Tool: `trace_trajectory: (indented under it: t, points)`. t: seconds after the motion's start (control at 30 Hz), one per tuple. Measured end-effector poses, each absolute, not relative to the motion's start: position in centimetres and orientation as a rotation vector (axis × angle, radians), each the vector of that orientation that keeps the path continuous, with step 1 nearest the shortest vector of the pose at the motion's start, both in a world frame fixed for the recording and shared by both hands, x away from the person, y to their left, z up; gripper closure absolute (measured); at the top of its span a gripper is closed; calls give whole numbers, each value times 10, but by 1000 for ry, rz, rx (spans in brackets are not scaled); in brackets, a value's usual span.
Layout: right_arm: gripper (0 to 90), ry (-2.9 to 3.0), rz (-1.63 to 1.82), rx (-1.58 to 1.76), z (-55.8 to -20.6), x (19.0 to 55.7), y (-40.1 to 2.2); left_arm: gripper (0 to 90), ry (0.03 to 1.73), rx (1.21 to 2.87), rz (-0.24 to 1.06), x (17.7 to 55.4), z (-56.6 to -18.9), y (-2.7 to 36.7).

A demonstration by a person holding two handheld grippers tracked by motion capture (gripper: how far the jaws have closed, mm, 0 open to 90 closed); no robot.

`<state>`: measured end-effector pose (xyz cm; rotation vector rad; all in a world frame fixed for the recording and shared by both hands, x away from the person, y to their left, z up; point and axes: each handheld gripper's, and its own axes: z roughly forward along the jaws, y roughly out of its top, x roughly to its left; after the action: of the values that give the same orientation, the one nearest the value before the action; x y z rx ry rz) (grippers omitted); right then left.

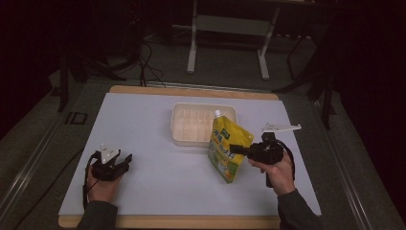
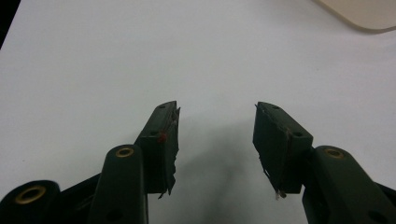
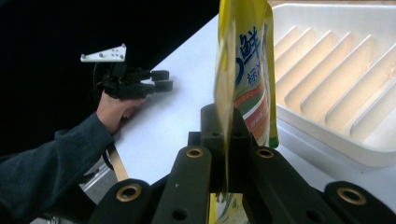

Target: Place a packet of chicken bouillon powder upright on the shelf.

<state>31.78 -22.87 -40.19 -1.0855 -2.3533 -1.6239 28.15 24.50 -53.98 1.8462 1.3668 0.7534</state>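
So far we have the yellow pouch (image 1: 227, 149) pinched at its edge in our right gripper (image 1: 238, 149), held upright just in front of the white tray (image 1: 184, 139); placing it remains. Our left gripper (image 1: 125, 160) rests on the counter (image 1: 143, 124), jaws wide, empty.

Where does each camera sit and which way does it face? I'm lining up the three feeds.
High view: above the person's side, looking forward and down on the table; both hands, left gripper, right gripper clamping the pouch.
Left gripper view: rides that gripper, facing the bare table; open jaws.
Right gripper view: rides that gripper, facing across the table; jaws shut on the pouch, with the left hand beyond.
Shared: all three show the tray.
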Motion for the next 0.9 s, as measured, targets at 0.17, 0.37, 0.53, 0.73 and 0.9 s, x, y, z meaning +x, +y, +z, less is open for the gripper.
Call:
trace_trajectory:
  t: [0.17, 0.37, 0.53, 0.73, 0.9]
  points:
    - [900, -2349, -1659, -1088, -399, 318, -226, 497, 1367, 1846, 753, 282, -540, 245]
    - [900, -2335, -1714, -1111, -396, 320, -222, 497, 1368, 1846, 753, 281, -540, 245]
    - [900, -2326, -1748, -1137, -394, 322, -220, 497, 1368, 1846, 753, 282, -540, 245]
    - [900, -2315, -1767, -1172, -393, 327, -216, 497, 1367, 1846, 753, 281, -540, 245]
    - [900, -2301, -1784, -1195, -391, 330, -213, 497, 1367, 1847, 752, 282, -540, 245]
